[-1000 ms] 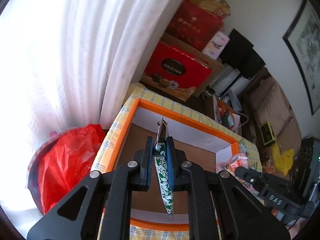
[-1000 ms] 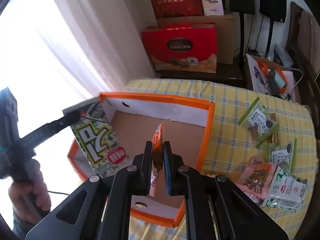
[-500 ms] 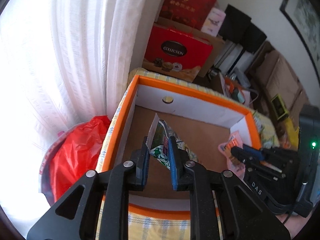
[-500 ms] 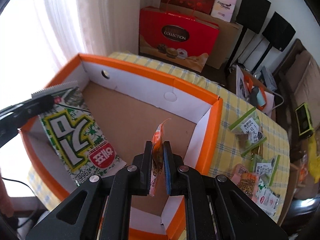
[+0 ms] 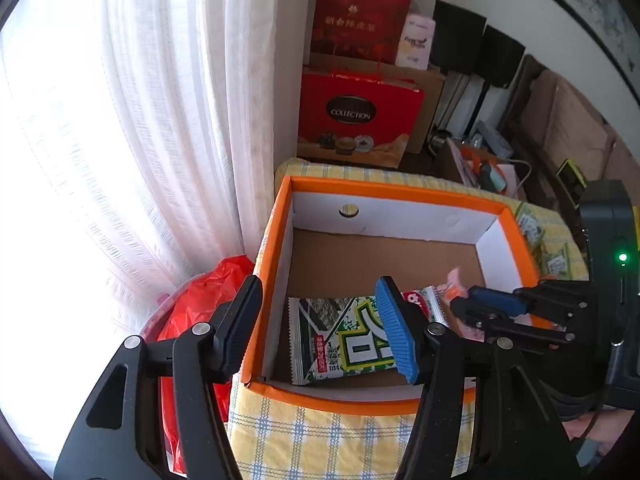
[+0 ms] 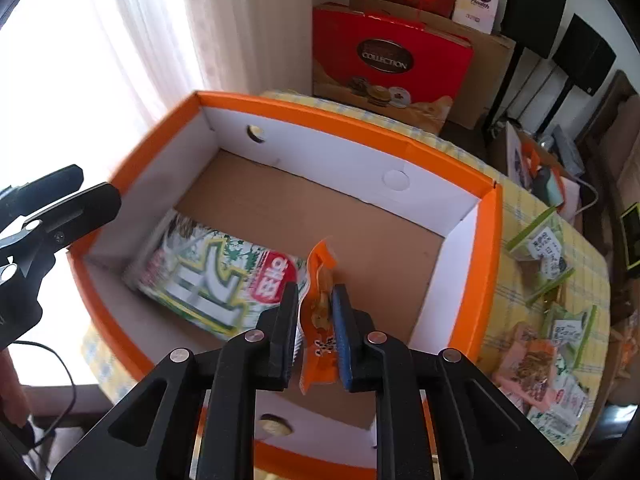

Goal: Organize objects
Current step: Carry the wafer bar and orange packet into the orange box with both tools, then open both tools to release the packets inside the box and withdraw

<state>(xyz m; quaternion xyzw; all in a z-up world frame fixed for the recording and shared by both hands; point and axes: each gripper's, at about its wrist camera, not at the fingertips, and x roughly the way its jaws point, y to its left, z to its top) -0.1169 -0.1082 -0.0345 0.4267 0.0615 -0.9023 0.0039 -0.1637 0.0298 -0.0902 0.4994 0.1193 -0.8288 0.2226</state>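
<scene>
With the left gripper [image 5: 320, 326] having just been opening, empty above the green-and-white foil seaweed packet [image 5: 348, 344] lying in the orange-rimmed cardboard box [image 6: 352, 124], the right gripper [image 6: 314, 322] is parting slightly, seemingly still pinching the small orange sachet [image 6: 320, 312] between its fingers, best released low beside the packet

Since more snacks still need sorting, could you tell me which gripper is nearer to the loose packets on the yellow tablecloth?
Right. The right gripper hangs over the orange box near its packet-side wall; the left gripper is at the box's far side from the loose packets.

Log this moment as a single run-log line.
left gripper: open, just released seaweed packet into orange box | right gripper: easing open around orange sachet
</scene>
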